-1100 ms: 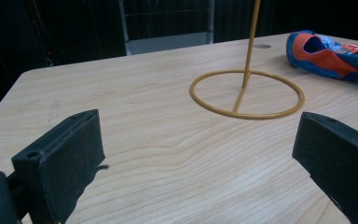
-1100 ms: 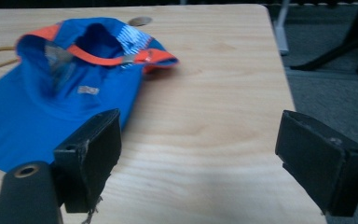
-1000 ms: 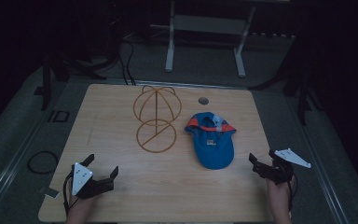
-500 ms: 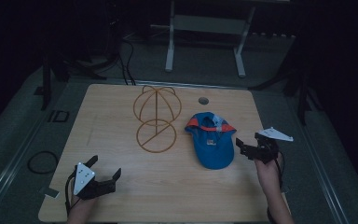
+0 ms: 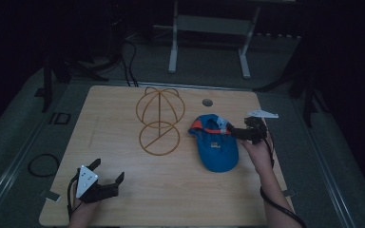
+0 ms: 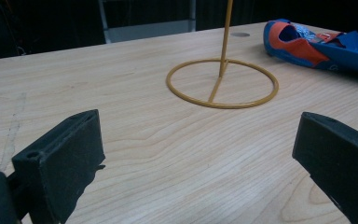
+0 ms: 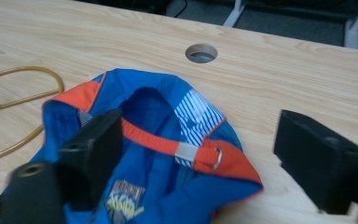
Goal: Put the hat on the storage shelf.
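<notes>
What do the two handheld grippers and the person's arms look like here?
Both the left gripper and right gripper are black with two blocky jaws, each topped by a grey three-cornered plate. A black cable trails from each. The forearms are bare, no sleeves visible.

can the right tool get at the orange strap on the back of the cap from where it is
Probably yes. The right tool is open and hangs just over the cap, its jaws either side of the orange strap, with nothing between them.

Wire stand (image 5: 159,118) at table (image 5: 123,190) centre; cap (image 5: 215,147) just right of it; cable hole (image 5: 207,102) behind cap.
</notes>
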A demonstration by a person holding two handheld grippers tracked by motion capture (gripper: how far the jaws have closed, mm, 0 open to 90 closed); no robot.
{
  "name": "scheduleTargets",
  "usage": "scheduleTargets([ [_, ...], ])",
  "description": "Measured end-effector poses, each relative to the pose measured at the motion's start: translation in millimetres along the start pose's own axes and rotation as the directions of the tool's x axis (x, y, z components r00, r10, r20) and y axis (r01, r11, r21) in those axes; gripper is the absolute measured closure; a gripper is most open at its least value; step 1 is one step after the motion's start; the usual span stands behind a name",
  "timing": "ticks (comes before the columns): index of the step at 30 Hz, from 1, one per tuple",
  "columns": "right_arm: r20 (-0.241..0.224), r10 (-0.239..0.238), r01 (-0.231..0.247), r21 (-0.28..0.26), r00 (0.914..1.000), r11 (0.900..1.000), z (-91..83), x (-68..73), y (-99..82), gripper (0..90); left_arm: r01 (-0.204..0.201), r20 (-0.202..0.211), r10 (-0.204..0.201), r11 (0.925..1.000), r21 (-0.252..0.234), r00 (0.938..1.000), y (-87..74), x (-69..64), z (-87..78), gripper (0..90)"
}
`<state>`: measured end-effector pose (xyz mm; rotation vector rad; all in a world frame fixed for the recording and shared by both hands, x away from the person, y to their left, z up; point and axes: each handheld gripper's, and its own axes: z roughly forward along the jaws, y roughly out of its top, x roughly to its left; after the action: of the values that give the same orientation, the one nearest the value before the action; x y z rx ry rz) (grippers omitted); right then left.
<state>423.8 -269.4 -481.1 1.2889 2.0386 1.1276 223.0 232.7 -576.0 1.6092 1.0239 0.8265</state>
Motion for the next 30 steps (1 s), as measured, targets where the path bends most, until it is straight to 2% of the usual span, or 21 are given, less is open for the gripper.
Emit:
scheduleTargets([
  [4, -0.029, -0.003, 0.003, 0.029, 0.9996, 0.9996, 21.6, 2.2, 7.1, 19.7, 0.003, 0.003, -0.003, 1.0, 0.0, 1.0, 0.1, 0.7, -0.1, 2.3],
  [9, -0.023, -0.007, 0.008, 0.064, 0.9997, 0.9979, 46.1, 5.2, 12.2, 21.1, 0.004, 0.008, -0.004, 1.0, 0.006, 1.0, 0.0, 0.5, 0.2, 2.2],
  [10, -0.023, -0.007, 0.008, 0.064, 0.9997, 0.9979, 46.1, 5.2, 12.2, 21.1, 0.004, 0.008, -0.004, 1.0, 0.006, 1.0, 0.0, 0.5, 0.2, 2.3],
  [11, -0.025, 0.0, 0.003, 0.091, 0.9997, 0.9958, 57.2, 4.9, 13.1, 21.2, 0.007, 0.012, -0.007, 1.0, 0.005, 0.9999, 0.0, 0.1, 0.5, 2.3],
  [13, -0.013, -0.003, 0.004, 0.113, 0.9999, 0.9936, 65.2, 4.8, 12.9, 21.4, 0.006, 0.015, -0.006, 1.0, 0.005, 0.9999, 0.1, 0.0, 0.6, 2.3],
  [15, -0.015, 0.016, -0.014, 0.135, 0.9998, 0.9908, 74.1, 3.3, 11.6, 21.3, 0.007, 0.016, -0.007, 1.0, 0.003, 0.9998, 0.1, 0.1, 0.6, 2.3],
  [22, 0.013, 0.027, -0.03, 0.228, 0.9995, 0.9732, 101.1, 0.4, 2.6, 19.6, 0.022, 0.017, -0.022, 0.9998, 0.001, 0.9996, 0.3, 1.5, -0.2, 2.2],
  [24, 0.011, 0.031, -0.033, 0.234, 0.9995, 0.9717, 103.6, 0.6, 1.3, 19.4, 0.022, 0.016, -0.022, 0.9998, 0.002, 0.9996, 0.3, 1.7, -0.1, 2.3],
  [25, 0.008, 0.026, -0.027, 0.245, 0.9996, 0.9693, 106.1, 0.8, 0.2, 19.4, 0.022, 0.016, -0.022, 0.9998, 0.002, 0.9996, 0.3, 1.7, -0.1, 2.3],
  [26, 0.02, 0.011, -0.016, 0.272, 0.9997, 0.9622, 110.3, 1.5, -1.7, 18.4, 0.025, 0.018, -0.025, 0.9997, 0.004, 0.9995, 0.1, 2.2, 0.2, 2.2],
  [30, 0.031, -0.022, 0.012, 0.31, 0.9993, 0.9506, 115.5, 2.4, -5.5, 18.6, 0.025, 0.02, -0.025, 0.9997, 0.007, 0.9995, 0.1, 2.6, 0.4, 2.2],
])
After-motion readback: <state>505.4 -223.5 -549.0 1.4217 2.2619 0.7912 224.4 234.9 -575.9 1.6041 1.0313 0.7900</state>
